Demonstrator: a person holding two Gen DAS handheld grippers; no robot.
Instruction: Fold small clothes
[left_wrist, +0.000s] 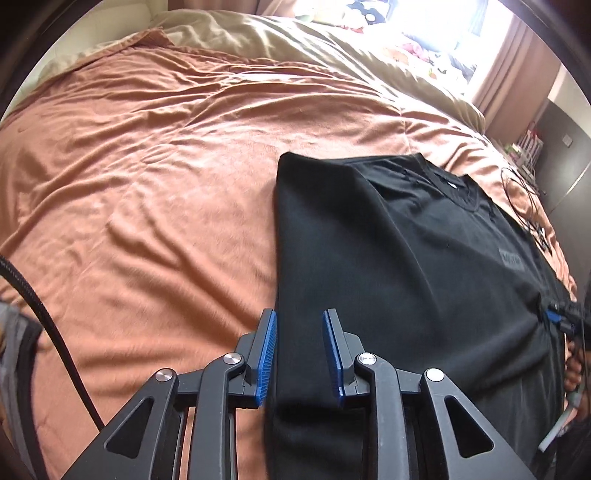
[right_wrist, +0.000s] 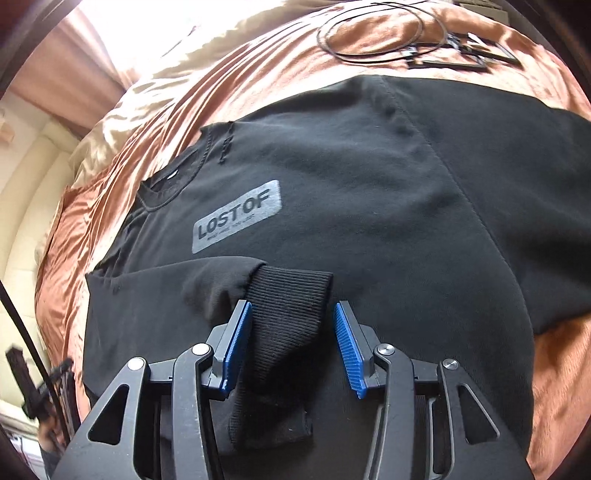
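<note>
A black sweatshirt (left_wrist: 399, 251) lies flat on the orange bedspread (left_wrist: 147, 184), its left side folded in to a straight edge. In the right wrist view the sweatshirt (right_wrist: 369, 206) shows a grey "LOST OF" patch (right_wrist: 236, 216), and one sleeve lies folded across the chest with its ribbed cuff (right_wrist: 288, 310) toward me. My left gripper (left_wrist: 299, 321) is open, its jaws astride the folded left edge near the hem. My right gripper (right_wrist: 293, 314) is open, with the ribbed cuff lying between its fingers. The right gripper also shows small at the sweatshirt's far side in the left wrist view (left_wrist: 559, 317).
A coiled black cable (right_wrist: 373, 33) and flat black frames (right_wrist: 461, 55) lie on the bedspread beyond the sweatshirt. A beige cover (left_wrist: 258, 37) and bright clutter lie at the head of the bed. A black cable (left_wrist: 48, 332) hangs at my left.
</note>
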